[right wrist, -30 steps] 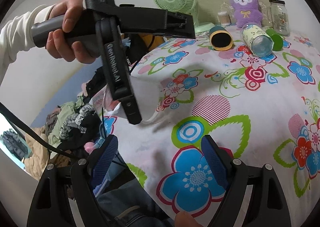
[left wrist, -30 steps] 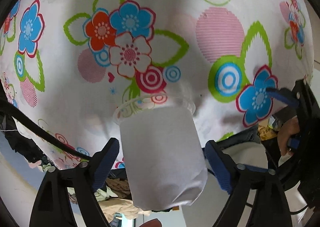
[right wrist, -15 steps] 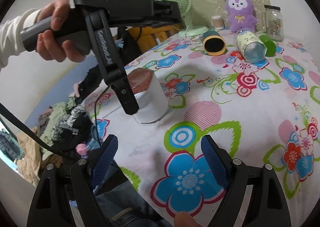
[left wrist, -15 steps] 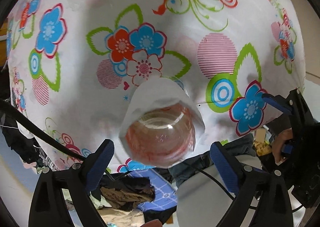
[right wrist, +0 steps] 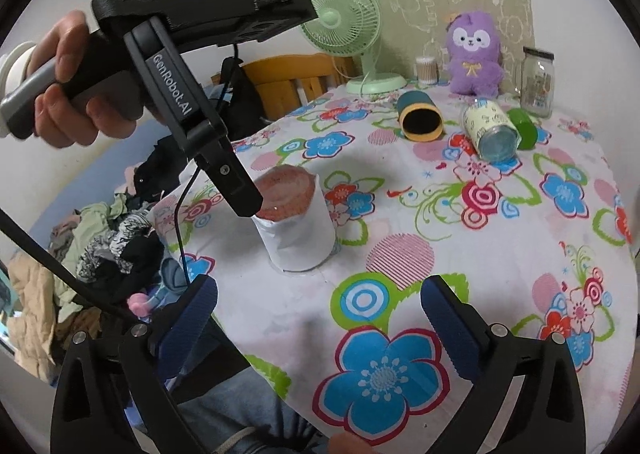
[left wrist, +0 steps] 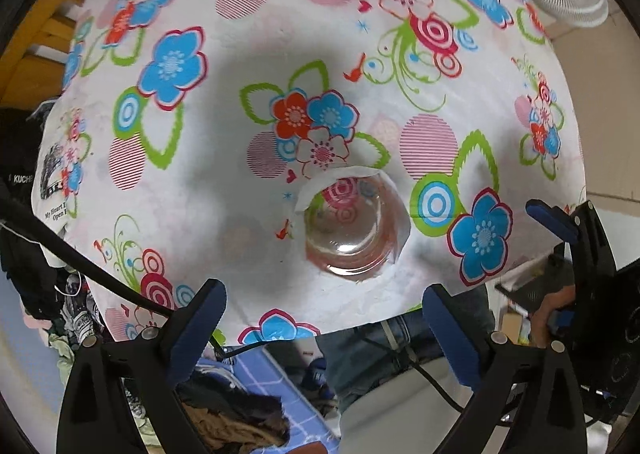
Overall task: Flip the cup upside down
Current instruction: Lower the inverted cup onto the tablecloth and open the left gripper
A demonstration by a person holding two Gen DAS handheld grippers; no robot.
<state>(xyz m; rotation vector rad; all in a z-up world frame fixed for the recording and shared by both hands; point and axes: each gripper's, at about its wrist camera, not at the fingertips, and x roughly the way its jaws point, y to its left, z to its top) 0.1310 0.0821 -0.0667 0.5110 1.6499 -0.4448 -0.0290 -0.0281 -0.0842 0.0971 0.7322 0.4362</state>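
Note:
A clear plastic cup (left wrist: 352, 230) wrapped in white paper stands upside down on the flowered tablecloth (left wrist: 224, 214), its see-through base facing up. My left gripper (left wrist: 324, 296) hangs open above it, with the fingers well apart from the cup and nothing between them. From the right wrist view the cup (right wrist: 296, 230) sits near the table's left front corner, and one left finger (right wrist: 234, 186) points down just over its top, held by a hand. My right gripper (right wrist: 320, 290) is open and holds nothing, low over the table's front edge, to the right of the cup.
At the far side lie a teal tube with a yellow rim (right wrist: 420, 120), a patterned jar on its side (right wrist: 490, 130) and a green lid (right wrist: 524, 128). A green fan (right wrist: 344, 18), a purple plush (right wrist: 474, 50) and a glass jar (right wrist: 538, 80) stand behind. Clothes (right wrist: 100, 246) are piled off the left edge.
The cup was between my left fingers, mouth down on the cloth. The left gripper has let it go and risen away; the cup now stands alone, upside down.

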